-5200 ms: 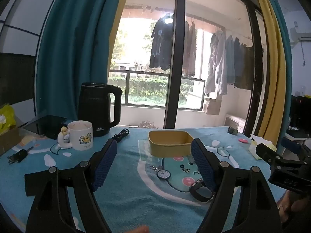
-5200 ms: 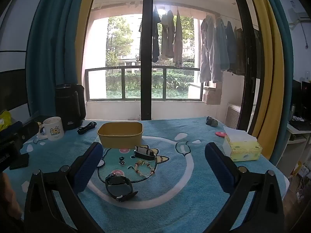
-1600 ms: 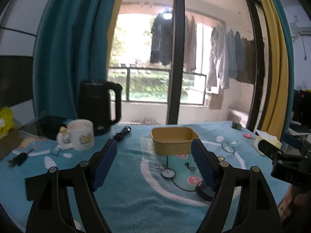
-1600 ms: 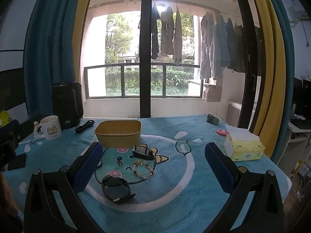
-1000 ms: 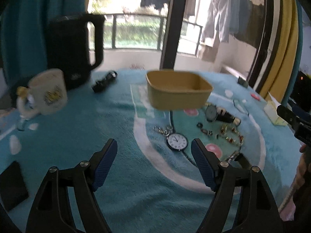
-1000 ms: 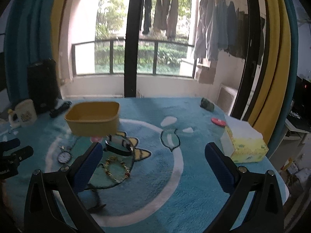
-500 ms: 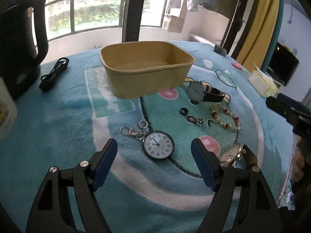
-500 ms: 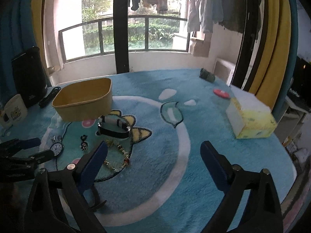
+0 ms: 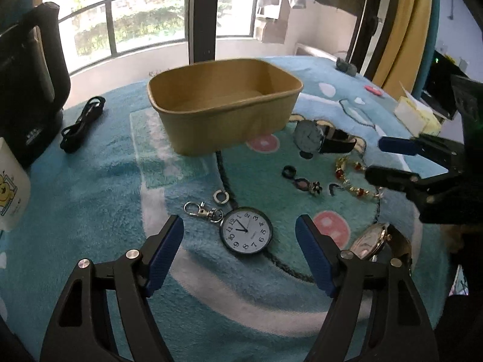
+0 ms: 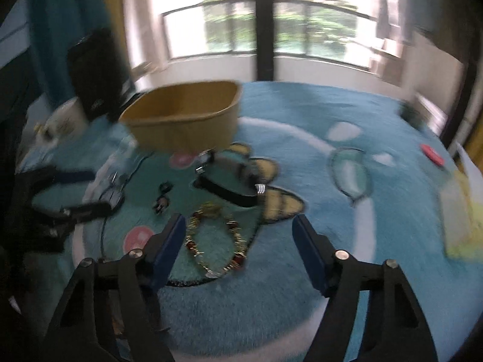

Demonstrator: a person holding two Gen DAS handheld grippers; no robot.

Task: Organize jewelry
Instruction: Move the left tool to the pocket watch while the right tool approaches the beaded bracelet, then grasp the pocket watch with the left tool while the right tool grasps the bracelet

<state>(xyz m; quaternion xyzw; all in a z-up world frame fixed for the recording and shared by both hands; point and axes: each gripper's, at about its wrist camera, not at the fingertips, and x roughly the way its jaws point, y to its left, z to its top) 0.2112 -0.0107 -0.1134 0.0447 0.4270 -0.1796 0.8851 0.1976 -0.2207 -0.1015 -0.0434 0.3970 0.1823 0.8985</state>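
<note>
Both tongs spread wide, nothing between the pads, nothing touched. Left gripper (image 9: 240,233) poised low over the pocket watch (image 9: 246,231), which lies face-up on the blue plush rug (image 9: 99,181) right between the blue fingertips (image 9: 167,241); judged to be lined up for a first pick. Right gripper (image 10: 238,235) likewise spread and bare, hanging above the beaded bracelet (image 10: 214,242), closer to its left pad than its right; right-wrist view smeared by motion, so contact with the rug cannot be ruled in or out.

Progress, as judged: barely begun. Tan paper box (image 9: 225,102) at 12 o'clock from the pocket watch, visibly bare inside, no jewelry in it. Everything left to gather on the rug: small silver ring (image 9: 221,196) at 11 o'clock just beside the watch's clasp; black ring (image 9: 288,171) and dark earrings (image 9: 309,185) at 1 o'clock; gold-and-red bracelet seen again at 2 o'clock; black-strapped wristwatch (image 9: 321,137) further out at 1 o'clock, near the box's corner; second wristwatch with gold case (image 9: 375,241) at 3 o'clock, just behind the left gripper's right finger.

Further out, unrelated: black kettle (image 9: 28,90) and coiled black cable (image 9: 83,123) at 10 o'clock, cartoon mug (image 9: 10,187) at 9 o'clock, tissue box (image 9: 418,116) at 2 o'clock.
</note>
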